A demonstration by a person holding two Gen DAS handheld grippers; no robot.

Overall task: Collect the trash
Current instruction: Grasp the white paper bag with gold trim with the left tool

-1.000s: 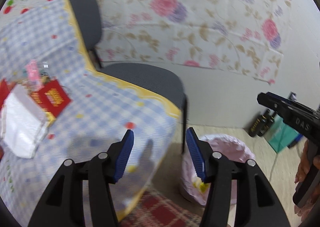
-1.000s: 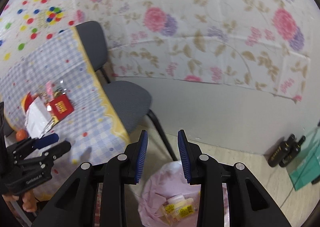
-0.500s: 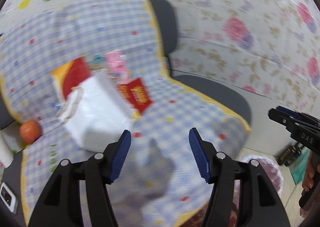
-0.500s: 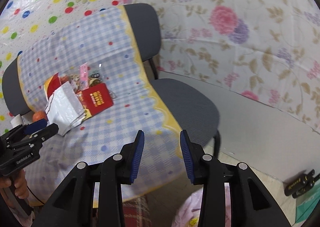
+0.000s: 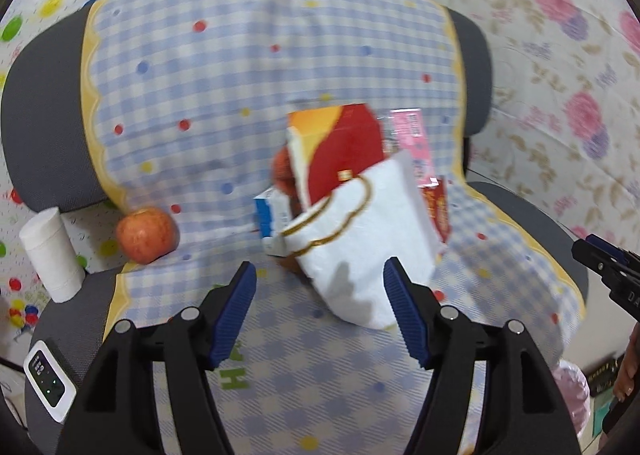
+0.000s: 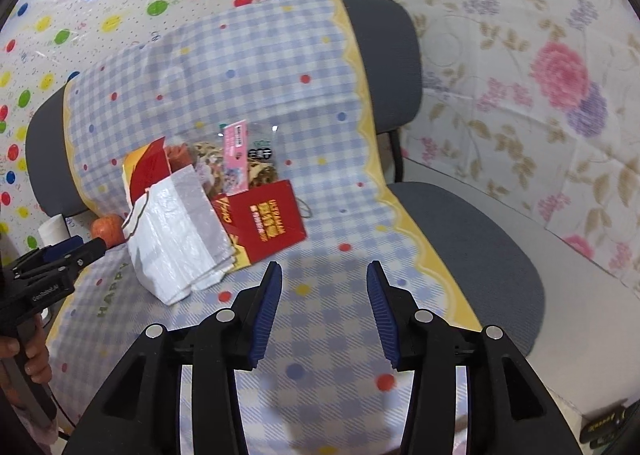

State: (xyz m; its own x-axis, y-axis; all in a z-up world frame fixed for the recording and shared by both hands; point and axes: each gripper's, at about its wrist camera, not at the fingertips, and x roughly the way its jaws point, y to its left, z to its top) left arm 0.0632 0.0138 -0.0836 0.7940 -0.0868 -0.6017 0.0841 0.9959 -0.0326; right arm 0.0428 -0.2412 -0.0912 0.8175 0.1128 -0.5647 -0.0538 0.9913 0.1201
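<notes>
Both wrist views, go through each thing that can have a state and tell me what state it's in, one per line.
left hand-held gripper: open, empty, aimed at the white bag.
right hand-held gripper: open, empty, above the checked cloth.
white bag: lying on its side, crumpled, handles loose.
red paper bag: lying flat.
red and orange carton: tilted, leaning in the pile.
apple: whole, apart from the pile.
paper roll: upright.

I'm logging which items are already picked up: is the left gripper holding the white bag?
No, the left gripper is open and empty, with the white bag lying on the checkered cloth just ahead.
</notes>
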